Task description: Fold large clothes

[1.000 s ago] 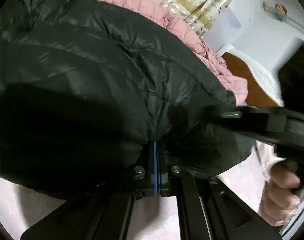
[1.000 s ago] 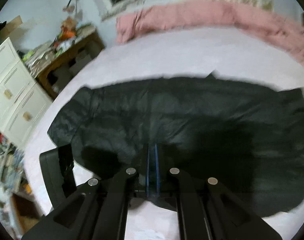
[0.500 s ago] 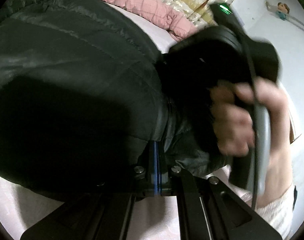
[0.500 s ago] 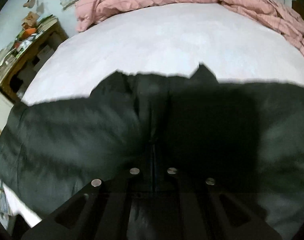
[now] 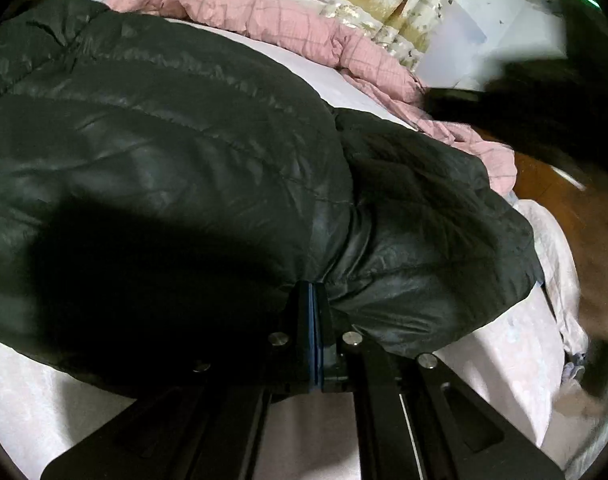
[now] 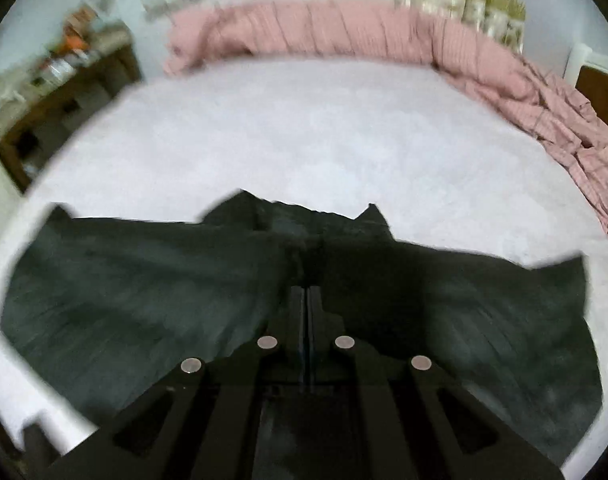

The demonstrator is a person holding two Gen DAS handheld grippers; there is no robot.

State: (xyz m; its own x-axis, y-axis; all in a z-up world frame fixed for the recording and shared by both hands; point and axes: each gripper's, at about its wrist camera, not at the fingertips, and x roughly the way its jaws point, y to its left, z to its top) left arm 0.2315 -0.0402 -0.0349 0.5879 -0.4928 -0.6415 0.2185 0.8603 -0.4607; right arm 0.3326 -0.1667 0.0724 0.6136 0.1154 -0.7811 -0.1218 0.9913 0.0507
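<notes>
A large black quilted puffer jacket lies on a pale sheet-covered bed. My left gripper is shut on the jacket's near edge, with fabric bunched around the fingers. In the right wrist view the jacket spreads wide across the bed. My right gripper is shut on a fold of it near the middle. The right hand and its gripper appear blurred at the right edge of the left wrist view.
A pink checked quilt is heaped along the far side and right side of the bed; it also shows in the left wrist view. A wooden desk with clutter stands at the left. A wooden headboard is at the right.
The right gripper has drawn back over the jacket, so more bare bed shows beyond it. In the left wrist view the right hand has swung away from the centre to the right edge. Both stay shut.
</notes>
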